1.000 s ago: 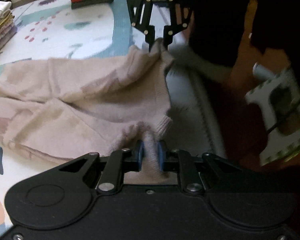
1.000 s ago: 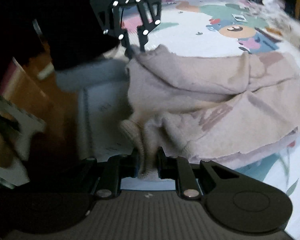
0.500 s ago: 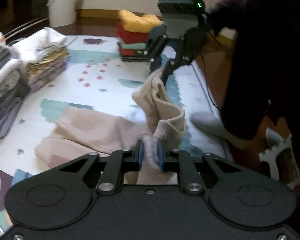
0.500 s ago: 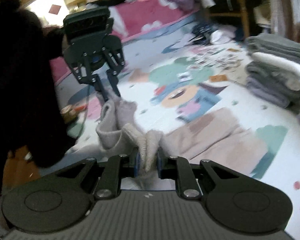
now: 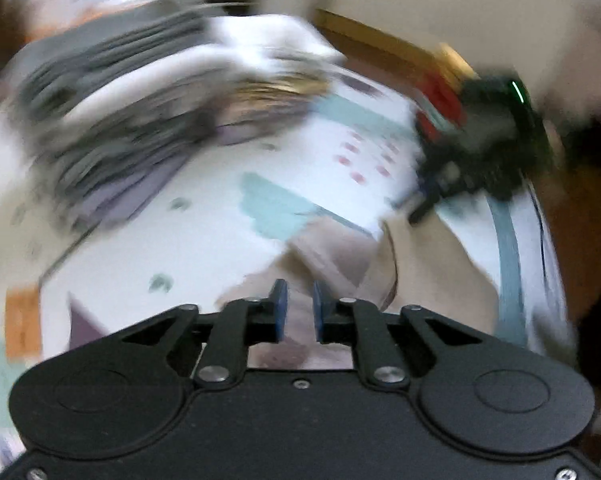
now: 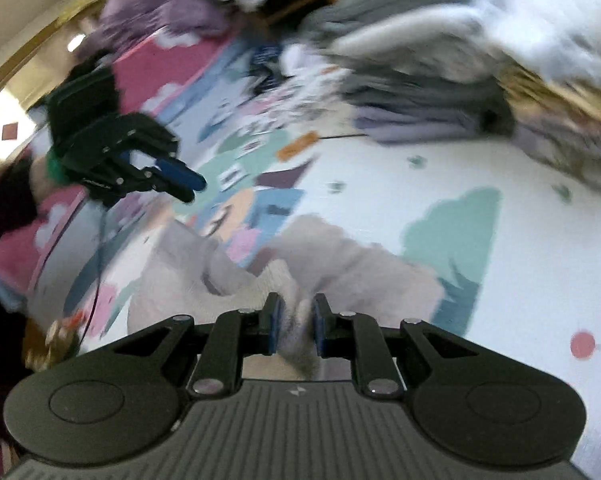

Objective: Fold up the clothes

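Both views are motion-blurred. A beige sweater (image 6: 332,256) lies bunched on a patterned play mat (image 6: 380,184). The left tool (image 5: 299,312) hangs released above it; the right tool (image 6: 294,322) is clenched on a sweater fold. Folded clothes stacks (image 5: 112,120) sit beyond the sweater.

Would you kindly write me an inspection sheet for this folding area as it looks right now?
Surface: patterned play mat, on the floor.
Job's things: beige sweater lying crumpled on the mat.
Clutter: stacks of folded clothes along the mat's edge.
Grippers: left gripper slightly parted, nothing between the pads; right gripper shut on the sweater.
Cables: thin dark cable over the mat's edge.
Surroundings: wall with wooden skirting; view blurred.
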Available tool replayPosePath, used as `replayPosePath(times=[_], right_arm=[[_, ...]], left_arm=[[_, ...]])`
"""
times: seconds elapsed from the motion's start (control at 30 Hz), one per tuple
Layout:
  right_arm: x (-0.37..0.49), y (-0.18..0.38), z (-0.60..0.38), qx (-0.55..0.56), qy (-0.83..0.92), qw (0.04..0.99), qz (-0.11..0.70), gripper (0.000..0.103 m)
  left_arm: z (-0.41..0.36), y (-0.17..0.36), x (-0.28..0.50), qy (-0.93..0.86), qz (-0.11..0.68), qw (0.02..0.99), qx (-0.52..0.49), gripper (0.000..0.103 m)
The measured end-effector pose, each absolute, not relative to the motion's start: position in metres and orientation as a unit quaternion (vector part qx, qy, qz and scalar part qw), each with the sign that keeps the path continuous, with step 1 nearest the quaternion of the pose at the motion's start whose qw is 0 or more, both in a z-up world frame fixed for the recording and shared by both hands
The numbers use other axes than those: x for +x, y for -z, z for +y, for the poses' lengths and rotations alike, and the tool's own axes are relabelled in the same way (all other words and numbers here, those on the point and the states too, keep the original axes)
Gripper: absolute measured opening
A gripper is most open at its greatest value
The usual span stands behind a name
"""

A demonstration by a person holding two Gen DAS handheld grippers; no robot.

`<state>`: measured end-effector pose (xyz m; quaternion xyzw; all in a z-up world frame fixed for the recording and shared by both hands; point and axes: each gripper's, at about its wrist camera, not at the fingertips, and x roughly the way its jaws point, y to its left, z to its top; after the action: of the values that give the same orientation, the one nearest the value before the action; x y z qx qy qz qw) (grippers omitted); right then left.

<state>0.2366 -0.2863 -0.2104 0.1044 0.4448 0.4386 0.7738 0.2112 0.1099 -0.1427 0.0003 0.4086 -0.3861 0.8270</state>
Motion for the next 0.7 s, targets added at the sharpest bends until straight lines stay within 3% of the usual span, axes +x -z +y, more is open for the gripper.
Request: replayPosePath(times=[0.03, 0.07, 0.1, 0.17, 0.27, 0.33, 0.43, 0.5, 0.57, 0.6, 0.7], right_arm=[[0.237, 0.213, -0.290, 0.112, -0.432, 0.776, 0.446, 0.019], [0.237, 0.216, -0.293, 0.117, -0.427, 0.778, 0.446, 0.019], [0.237, 0.218, -0.296, 0.124, -0.421, 0.781, 0.445, 0.019], [0.236, 0.223, -0.299, 0.146, -0.406, 0.785, 0.445, 0.019], [0.232, 0.235, -0.305, 0.199, -0.370, 0.784, 0.457, 0.032], [0.221, 0.242, -0.312, 0.224, -0.340, 0.789, 0.460, 0.047], [0.193, 0.248, -0.324, 0.260, -0.307, 0.792, 0.459, 0.059], [0.175, 0.254, -0.326, 0.275, -0.303, 0.786, 0.464, 0.062], [0.164, 0.260, -0.319, 0.268, -0.310, 0.782, 0.470, 0.062], [0.161, 0.263, -0.314, 0.262, -0.315, 0.780, 0.473, 0.060], [0.161, 0.265, -0.301, 0.251, -0.337, 0.770, 0.480, 0.021]], left_arm=[[0.121, 0.145, 0.207, 0.374, 0.410, 0.831, -0.029, 0.031], [0.132, 0.148, 0.201, 0.363, 0.411, 0.834, -0.061, 0.054], [0.142, 0.155, 0.194, 0.350, 0.415, 0.833, -0.102, 0.060], [0.147, 0.176, 0.180, 0.335, 0.435, 0.822, -0.154, 0.061], [0.138, 0.213, 0.160, 0.311, 0.469, 0.804, -0.194, 0.061], [0.129, 0.231, 0.151, 0.305, 0.484, 0.791, -0.218, 0.061], [0.115, 0.243, 0.141, 0.297, 0.497, 0.785, -0.219, 0.061], [0.114, 0.246, 0.139, 0.299, 0.494, 0.783, -0.230, 0.061], [0.112, 0.249, 0.138, 0.302, 0.490, 0.781, -0.242, 0.060], [0.111, 0.248, 0.139, 0.303, 0.487, 0.783, -0.241, 0.054], [0.105, 0.243, 0.135, 0.315, 0.473, 0.794, -0.218, 0.025]])
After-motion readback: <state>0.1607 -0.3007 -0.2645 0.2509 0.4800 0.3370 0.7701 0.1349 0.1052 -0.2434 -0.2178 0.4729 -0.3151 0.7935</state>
